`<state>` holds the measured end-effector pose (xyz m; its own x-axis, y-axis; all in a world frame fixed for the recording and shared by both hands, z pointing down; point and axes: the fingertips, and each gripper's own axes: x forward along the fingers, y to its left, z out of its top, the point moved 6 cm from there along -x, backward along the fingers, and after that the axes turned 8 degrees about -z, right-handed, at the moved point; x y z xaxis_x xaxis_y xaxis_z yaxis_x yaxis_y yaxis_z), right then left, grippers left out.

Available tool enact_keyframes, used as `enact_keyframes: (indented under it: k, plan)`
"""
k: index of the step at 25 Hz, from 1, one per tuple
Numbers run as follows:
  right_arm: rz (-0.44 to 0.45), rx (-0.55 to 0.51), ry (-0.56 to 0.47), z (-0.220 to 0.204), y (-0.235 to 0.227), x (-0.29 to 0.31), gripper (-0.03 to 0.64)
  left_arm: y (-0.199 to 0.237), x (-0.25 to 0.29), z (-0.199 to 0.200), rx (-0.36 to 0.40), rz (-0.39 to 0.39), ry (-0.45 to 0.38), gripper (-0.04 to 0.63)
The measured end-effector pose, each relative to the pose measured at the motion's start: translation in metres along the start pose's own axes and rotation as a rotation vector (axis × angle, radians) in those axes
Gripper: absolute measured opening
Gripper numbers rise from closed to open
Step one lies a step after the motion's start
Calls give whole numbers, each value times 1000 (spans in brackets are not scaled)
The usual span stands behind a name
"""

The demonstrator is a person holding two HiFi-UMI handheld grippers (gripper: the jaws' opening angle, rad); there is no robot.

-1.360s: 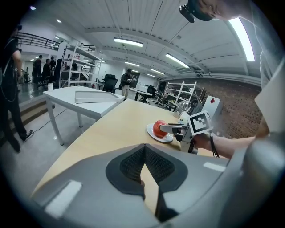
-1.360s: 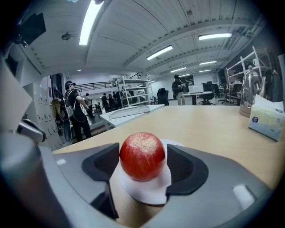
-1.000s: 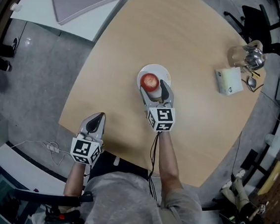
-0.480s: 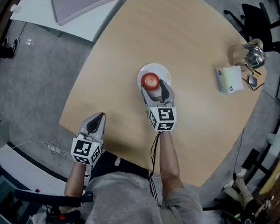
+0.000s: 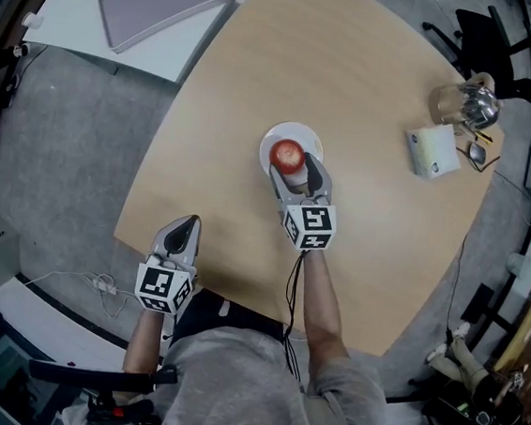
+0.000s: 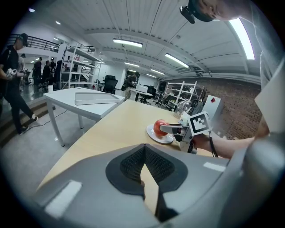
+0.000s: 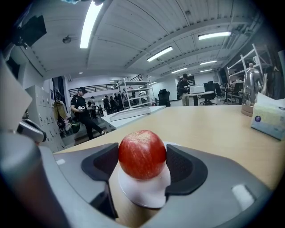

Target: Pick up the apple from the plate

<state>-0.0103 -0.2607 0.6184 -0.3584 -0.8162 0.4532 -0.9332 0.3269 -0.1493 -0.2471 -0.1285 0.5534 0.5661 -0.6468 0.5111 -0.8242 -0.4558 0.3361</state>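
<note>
– While apple [image 7: 142, 153] is seated on plate [image 7: 144, 190], is grip made?
– Looks so: it's pinched btw right gripper [image 7: 142, 158] pads, jaws just been closing. Straight lift is needed next. Left gripper [image 6: 144, 153] jaws are held together, empty.

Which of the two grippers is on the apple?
The right gripper: its jaws, just closing in, press both sides of the apple on the plate. The left gripper sits shut and empty near the table edge.
</note>
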Motion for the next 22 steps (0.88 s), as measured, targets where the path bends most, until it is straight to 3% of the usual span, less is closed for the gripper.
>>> enact_keyframes:
  k: [22]
  plan:
    - [-50,25,-82,19,-6,-56,341,-25,-13,6,42,-54,-29,20]
